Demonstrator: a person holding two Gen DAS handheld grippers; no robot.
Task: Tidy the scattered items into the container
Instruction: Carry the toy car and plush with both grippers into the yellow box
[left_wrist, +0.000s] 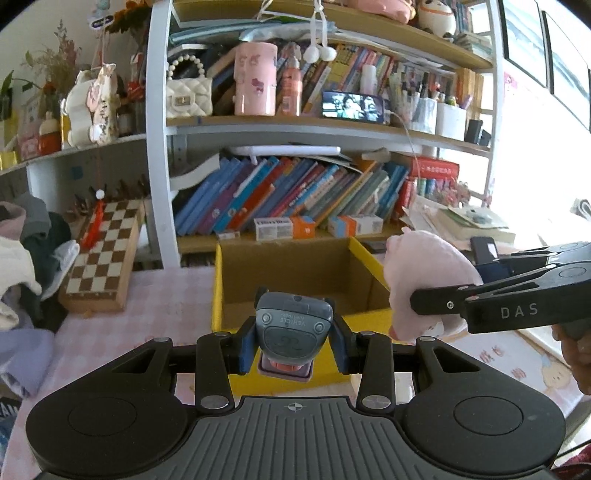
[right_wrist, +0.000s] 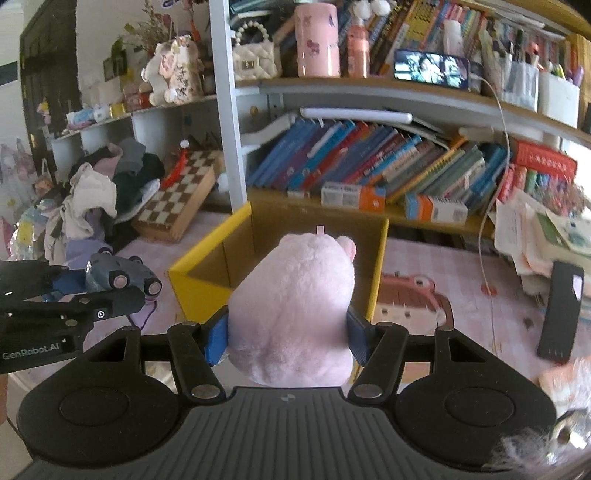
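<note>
My left gripper (left_wrist: 293, 349) is shut on a grey toy car (left_wrist: 293, 326), held underside up just in front of the yellow cardboard box (left_wrist: 218, 291). My right gripper (right_wrist: 288, 334) is shut on a pink plush toy (right_wrist: 295, 306), held at the box's near right corner (right_wrist: 380, 258). In the left wrist view the plush (left_wrist: 421, 273) and the right gripper (left_wrist: 439, 302) show at the right, beside the box's right wall. In the right wrist view the toy car (right_wrist: 122, 275) and the left gripper (right_wrist: 118, 295) show at the left. The box's inside looks bare.
A bookshelf full of books (left_wrist: 295, 192) stands right behind the box. A chessboard case (left_wrist: 103, 258) and a heap of clothes (left_wrist: 26, 258) lie at the left. A black flat device (right_wrist: 561, 310) and stacked papers (right_wrist: 535, 229) lie at the right on the pink patterned table cover (right_wrist: 461, 295).
</note>
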